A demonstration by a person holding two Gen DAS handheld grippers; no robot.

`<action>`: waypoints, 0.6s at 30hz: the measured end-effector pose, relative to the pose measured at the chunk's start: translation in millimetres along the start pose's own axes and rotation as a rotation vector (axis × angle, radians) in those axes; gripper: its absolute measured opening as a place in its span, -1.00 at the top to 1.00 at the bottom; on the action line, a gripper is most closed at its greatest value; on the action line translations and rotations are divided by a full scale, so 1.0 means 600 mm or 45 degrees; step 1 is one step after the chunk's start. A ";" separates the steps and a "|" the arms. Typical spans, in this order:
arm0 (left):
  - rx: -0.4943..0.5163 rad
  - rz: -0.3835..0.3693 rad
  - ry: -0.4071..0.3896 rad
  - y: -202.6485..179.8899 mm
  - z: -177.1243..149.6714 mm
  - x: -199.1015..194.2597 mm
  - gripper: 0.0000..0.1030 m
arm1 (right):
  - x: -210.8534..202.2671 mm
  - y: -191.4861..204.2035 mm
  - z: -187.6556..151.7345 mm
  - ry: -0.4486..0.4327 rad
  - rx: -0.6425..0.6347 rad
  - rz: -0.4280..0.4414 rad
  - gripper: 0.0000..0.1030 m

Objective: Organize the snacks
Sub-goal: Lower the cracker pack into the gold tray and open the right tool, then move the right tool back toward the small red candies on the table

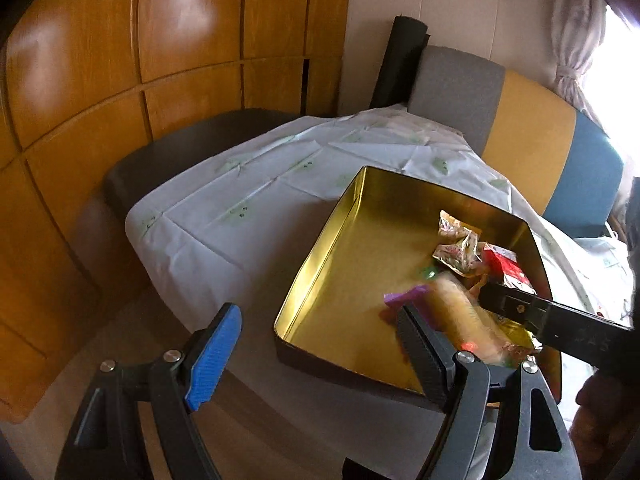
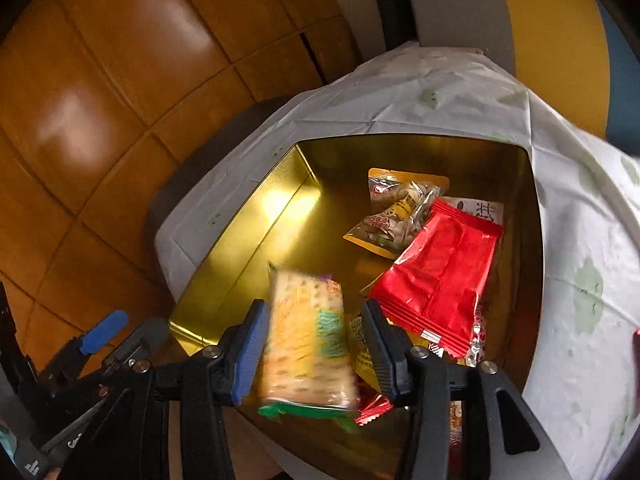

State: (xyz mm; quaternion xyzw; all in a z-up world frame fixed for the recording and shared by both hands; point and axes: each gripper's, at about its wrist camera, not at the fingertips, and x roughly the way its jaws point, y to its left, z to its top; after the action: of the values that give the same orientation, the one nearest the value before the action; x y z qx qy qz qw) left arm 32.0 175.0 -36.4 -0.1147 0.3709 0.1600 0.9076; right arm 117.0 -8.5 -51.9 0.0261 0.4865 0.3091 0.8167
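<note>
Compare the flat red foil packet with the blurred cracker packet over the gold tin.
The flat red foil packet lies in the gold tin; the pale cracker packet sits between the right gripper jaws. The red is plain and sharp, the cracker one patterned and blurred. Both are sealed snack wrappers.

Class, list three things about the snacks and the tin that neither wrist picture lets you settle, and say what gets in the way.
- Cracker pack, right wrist view: motion blur leaves its print unreadable; whether the right gripper fingers press it is unclear.
- Snacks under the red packet, right wrist view: covered, only edges show.
- Tin near corner, left wrist view: the left gripper hides it.
</note>
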 end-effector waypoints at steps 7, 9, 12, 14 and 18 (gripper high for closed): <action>0.027 -0.020 -0.026 -0.015 0.001 -0.011 -0.56 | -0.021 0.001 -0.009 -0.010 -0.027 -0.076 0.01; 0.034 -0.026 -0.027 -0.018 0.001 -0.014 -0.56 | -0.042 0.004 -0.016 -0.060 -0.031 -0.086 0.01; 0.048 -0.031 -0.036 -0.025 0.001 -0.021 -0.56 | -0.070 0.001 -0.028 -0.135 -0.026 -0.134 0.01; 0.065 -0.037 -0.046 -0.031 0.001 -0.027 -0.56 | -0.086 -0.009 -0.036 -0.158 -0.007 -0.145 0.01; 0.103 -0.050 -0.059 -0.048 -0.004 -0.038 -0.56 | -0.119 -0.035 -0.062 -0.201 0.020 -0.216 0.01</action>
State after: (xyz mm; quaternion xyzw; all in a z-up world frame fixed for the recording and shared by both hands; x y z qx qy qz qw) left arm 25.6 143.1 -19.4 -0.0817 0.3537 0.1296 0.9227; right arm 73.0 -73.0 -22.8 0.0155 0.4235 0.2319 0.8756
